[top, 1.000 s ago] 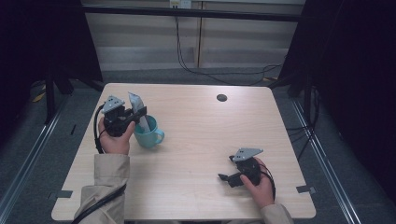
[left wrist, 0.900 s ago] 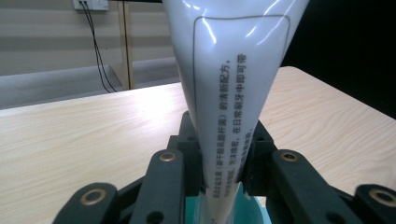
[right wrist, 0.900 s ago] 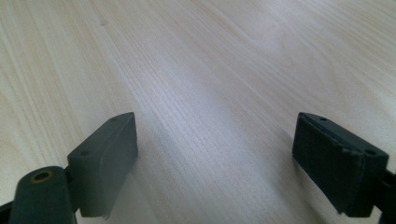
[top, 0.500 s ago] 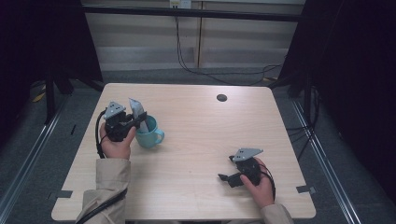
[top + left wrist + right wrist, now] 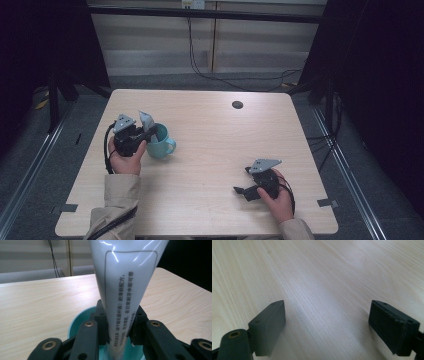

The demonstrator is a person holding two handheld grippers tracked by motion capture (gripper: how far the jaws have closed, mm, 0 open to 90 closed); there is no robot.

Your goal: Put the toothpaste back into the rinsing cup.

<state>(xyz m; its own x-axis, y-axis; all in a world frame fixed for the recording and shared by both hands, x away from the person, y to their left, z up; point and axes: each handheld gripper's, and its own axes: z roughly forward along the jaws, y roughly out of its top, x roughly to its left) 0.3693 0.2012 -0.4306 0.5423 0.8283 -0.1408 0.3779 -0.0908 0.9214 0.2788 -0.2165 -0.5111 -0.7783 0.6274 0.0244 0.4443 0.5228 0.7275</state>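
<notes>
The left gripper (image 5: 150, 131) is clamping a white tube (image 5: 125, 285) between its 2 black pads, the jaws drawn in tight against the tube's narrower part. In the left gripper view the tube is rising from between the pads and widening toward the top of the frame, with printed text running along its length. Its lower end is sitting over the open mouth of a teal mug (image 5: 161, 142), and whether it is touching the inside of the mug I cannot tell. From the high view the mug is standing upright on the left half of the worktop (image 5: 215, 125), handle pointing to the right, with the left gripper just beside its rim and the tube's pale flat end poking up above it.

The left hand (image 5: 125, 159) is wrapping around the gripper body from below, the sleeved forearm coming up from the near edge, and the gripper is tilting forward and to the right over the mug.

The right gripper (image 5: 243, 190) is standing wide open with nothing between its jaws, bare wood showing between them in the right gripper view. The right hand (image 5: 279, 199) is resting low at the near right part of the worktop, well apart from the mug, the gripper pointing left.
</notes>
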